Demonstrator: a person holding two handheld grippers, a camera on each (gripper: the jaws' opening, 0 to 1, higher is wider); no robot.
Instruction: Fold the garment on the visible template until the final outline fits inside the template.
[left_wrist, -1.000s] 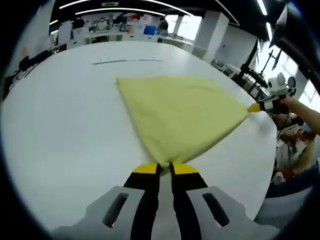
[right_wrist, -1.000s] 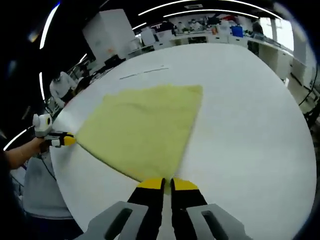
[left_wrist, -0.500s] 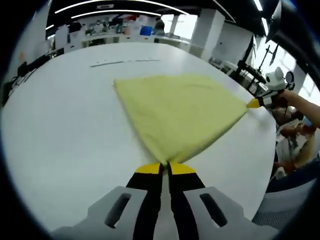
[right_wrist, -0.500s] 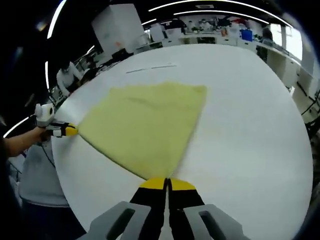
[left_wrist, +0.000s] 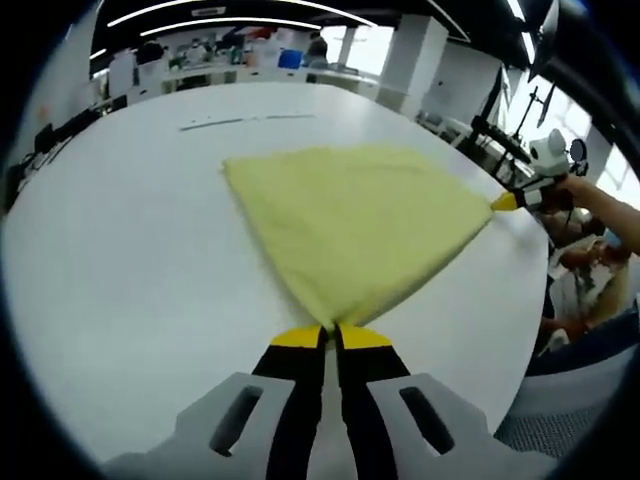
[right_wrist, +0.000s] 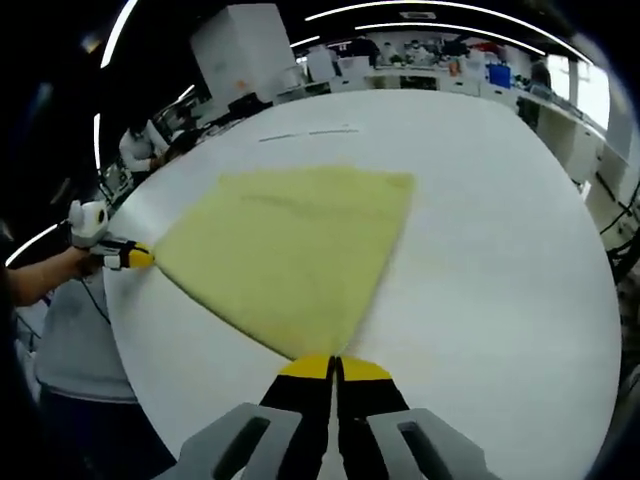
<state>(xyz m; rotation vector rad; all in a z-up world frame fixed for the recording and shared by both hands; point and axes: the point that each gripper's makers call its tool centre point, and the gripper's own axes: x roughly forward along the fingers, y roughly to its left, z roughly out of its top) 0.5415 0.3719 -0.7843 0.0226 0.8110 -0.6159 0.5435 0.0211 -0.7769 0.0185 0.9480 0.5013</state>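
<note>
a broad white round table (left_wrist: 120, 240) spans the left gripper view, with a pale yellow cloth garment (left_wrist: 355, 220) spread flat from the centre toward the right. the left gripper (left_wrist: 331, 335), rising from the bottom centre, has its yellow-tipped jaws pinched together on the garment's nearest corner. at the right edge the right gripper (left_wrist: 508, 201) pinches the opposite corner. a thin dark line (left_wrist: 245, 120) marks the table at upper centre. beyond lie benches, white pillars and ceiling light strips.

in the right gripper view the garment (right_wrist: 290, 245) lies centre-left on the table (right_wrist: 500, 250); the right gripper (right_wrist: 333, 365) at bottom centre is closed on a corner, the left gripper (right_wrist: 130, 257) at left.
</note>
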